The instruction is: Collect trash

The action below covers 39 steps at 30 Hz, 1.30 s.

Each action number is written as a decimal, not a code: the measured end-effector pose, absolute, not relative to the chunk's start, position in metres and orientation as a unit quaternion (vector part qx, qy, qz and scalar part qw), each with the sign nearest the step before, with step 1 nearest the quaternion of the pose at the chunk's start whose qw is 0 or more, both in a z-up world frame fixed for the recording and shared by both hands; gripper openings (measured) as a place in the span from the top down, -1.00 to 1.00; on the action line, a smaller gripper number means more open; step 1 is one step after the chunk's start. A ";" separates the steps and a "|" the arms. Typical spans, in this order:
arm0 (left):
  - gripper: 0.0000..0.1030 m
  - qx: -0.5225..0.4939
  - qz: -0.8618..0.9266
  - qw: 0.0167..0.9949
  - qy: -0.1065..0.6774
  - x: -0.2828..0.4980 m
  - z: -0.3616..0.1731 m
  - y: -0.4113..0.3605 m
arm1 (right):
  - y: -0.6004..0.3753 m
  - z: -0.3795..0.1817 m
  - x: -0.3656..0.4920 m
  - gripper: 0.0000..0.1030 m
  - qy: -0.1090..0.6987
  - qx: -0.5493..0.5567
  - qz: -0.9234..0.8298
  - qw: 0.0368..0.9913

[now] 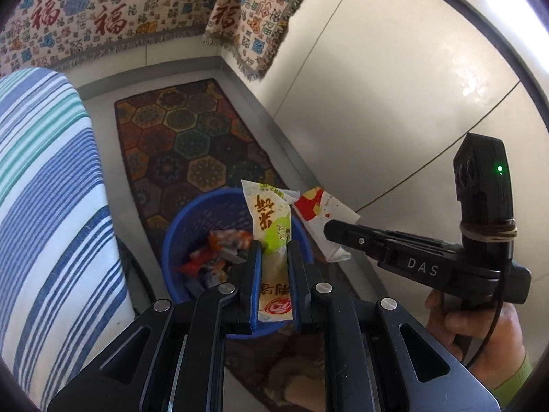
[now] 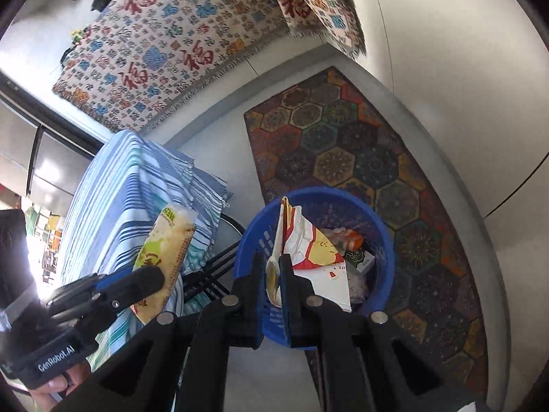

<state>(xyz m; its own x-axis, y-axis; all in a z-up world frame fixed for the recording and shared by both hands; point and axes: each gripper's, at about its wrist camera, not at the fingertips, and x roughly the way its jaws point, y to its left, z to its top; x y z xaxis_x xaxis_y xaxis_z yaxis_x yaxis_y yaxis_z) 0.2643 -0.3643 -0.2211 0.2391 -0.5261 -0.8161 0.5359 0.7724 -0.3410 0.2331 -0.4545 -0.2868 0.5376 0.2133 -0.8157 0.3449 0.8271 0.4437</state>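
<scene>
In the left wrist view the left tool (image 1: 272,267) sits at lower centre, its jaws closed on a cream and green snack wrapper (image 1: 271,226) that stands upright between the blue pads. Directly behind it lies the blue basket (image 1: 192,219) on the patterned rug (image 1: 185,137), with orange and red wrappers (image 1: 219,250) already inside. At right of the frame the right tool (image 1: 329,231) reaches in from a hand (image 1: 480,326), clamped on a red and white paper wrapper (image 1: 319,213) just beside the basket's rim. A striped cloth (image 1: 51,189) fills the left side.

In the right wrist view the right tool (image 2: 272,274) holds that red and white wrapper (image 2: 308,250) together with a pale plastic spoon (image 2: 274,274), both over the basket (image 2: 384,240). At lower left the left tool (image 2: 151,279) grips the snack wrapper (image 2: 168,254) in front of the striped cloth (image 2: 120,189). A patterned throw (image 2: 164,48) hangs at the top of the frame.
</scene>
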 end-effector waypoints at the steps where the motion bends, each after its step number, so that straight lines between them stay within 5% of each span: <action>1: 0.72 0.005 -0.338 0.786 0.518 0.267 -0.225 -0.366 | -0.459 -0.295 0.236 0.78 0.482 0.299 -0.041 0.822; 3: 0.58 0.004 -0.334 0.786 0.521 0.273 -0.233 -0.369 | -0.467 -0.315 0.245 0.77 0.490 0.320 -0.033 0.810; 6: -0.24 -0.003 -0.328 0.786 0.523 0.276 -0.237 -0.370 | -0.482 -0.338 0.248 0.18 0.494 0.334 -0.061 0.800; 12: -0.62 0.016 -0.311 0.810 0.497 0.264 -0.217 -0.369 | -0.487 -0.328 0.227 0.07 0.485 0.331 -0.097 0.803; 16: -0.97 0.046 -0.302 0.846 0.436 0.232 -0.178 -0.358 | -0.479 -0.284 0.202 -0.57 0.467 0.290 -0.130 0.825; 22: -0.99 0.065 -0.321 0.845 0.423 0.182 -0.146 -0.337 | -0.436 -0.224 0.132 -1.00 0.446 0.214 -0.174 0.851; 39: -0.99 0.144 -0.282 0.821 0.475 0.076 -0.126 -0.311 | -0.351 -0.147 -0.012 -1.00 0.424 0.139 -0.219 0.867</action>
